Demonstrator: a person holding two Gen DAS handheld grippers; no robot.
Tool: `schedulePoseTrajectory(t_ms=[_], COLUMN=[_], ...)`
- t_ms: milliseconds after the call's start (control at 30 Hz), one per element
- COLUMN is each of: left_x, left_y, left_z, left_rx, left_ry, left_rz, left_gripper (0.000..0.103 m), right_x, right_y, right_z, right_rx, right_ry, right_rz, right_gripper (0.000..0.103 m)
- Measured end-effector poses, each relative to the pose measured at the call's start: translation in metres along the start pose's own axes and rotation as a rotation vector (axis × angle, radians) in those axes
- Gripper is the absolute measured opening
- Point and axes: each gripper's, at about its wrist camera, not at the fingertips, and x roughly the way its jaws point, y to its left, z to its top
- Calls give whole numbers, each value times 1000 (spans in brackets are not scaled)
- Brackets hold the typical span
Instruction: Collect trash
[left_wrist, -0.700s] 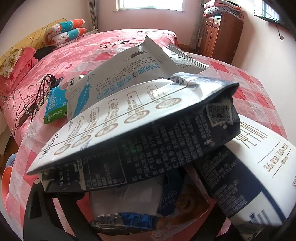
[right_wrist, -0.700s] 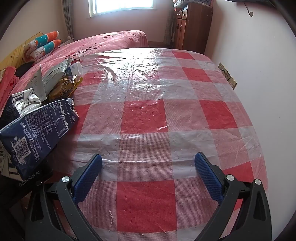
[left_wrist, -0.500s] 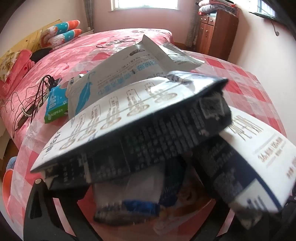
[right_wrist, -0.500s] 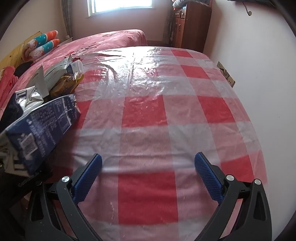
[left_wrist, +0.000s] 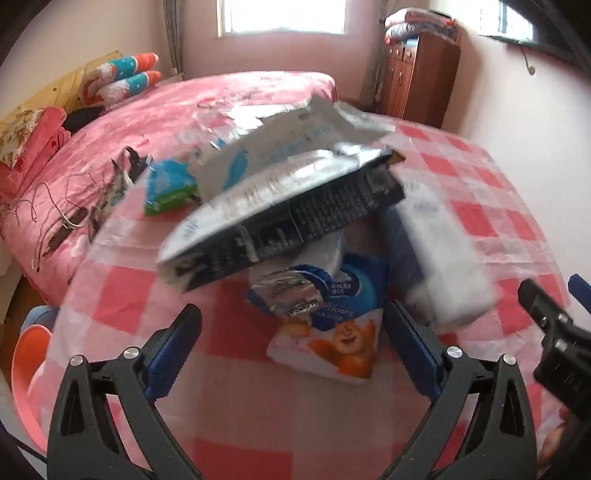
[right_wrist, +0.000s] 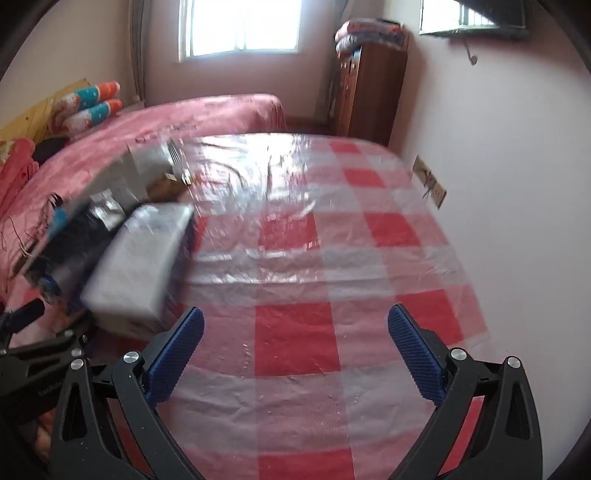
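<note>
A pile of trash lies on the red-and-white checked table (left_wrist: 236, 402). A dark carton with white top (left_wrist: 284, 218) leans on a white-and-blue carton (left_wrist: 439, 258), a white pouch (left_wrist: 280, 147) and a blue-and-white wrapper with an orange bear (left_wrist: 332, 332). My left gripper (left_wrist: 291, 350) is open and empty, just short of the bear wrapper. My right gripper (right_wrist: 295, 354) is open and empty over bare tablecloth (right_wrist: 295, 332); the white-and-blue carton (right_wrist: 136, 266) is to its left.
A green tissue pack (left_wrist: 168, 186) and cables (left_wrist: 74, 218) lie at the table's left edge beside a pink bed (left_wrist: 207, 99). An orange basin (left_wrist: 26, 365) sits low left. A wooden cabinet (left_wrist: 421, 77) stands at the back; a wall (right_wrist: 517, 184) runs along the right.
My left gripper has pulled back and up from the pile, so its open fingers and the bear wrapper now show. My right gripper has also drawn back and tilted up.
</note>
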Motion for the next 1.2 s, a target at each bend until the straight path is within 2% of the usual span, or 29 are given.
schedulePoseTrajectory(t_ms=[267, 500, 900, 1200], left_x=[-51, -75, -100, -107], left_y=[8, 26, 38, 44], left_z=[-8, -10, -10, -12], left_rx=[-7, -23, -43, -49], left_ry=[-123, -183, -241, -250], left_rz=[-6, -13, -10, -15], left_gripper=[99, 99, 99, 99], right_x=[-45, -61, -83, -92], right_y=[8, 13, 21, 22], right_z=[11, 15, 14, 11], right_rx=[-7, -22, -35, -28], right_ry=[-101, -149, -200, -219], right_rz=[14, 27, 45, 67], right_gripper=[99, 99, 99, 99])
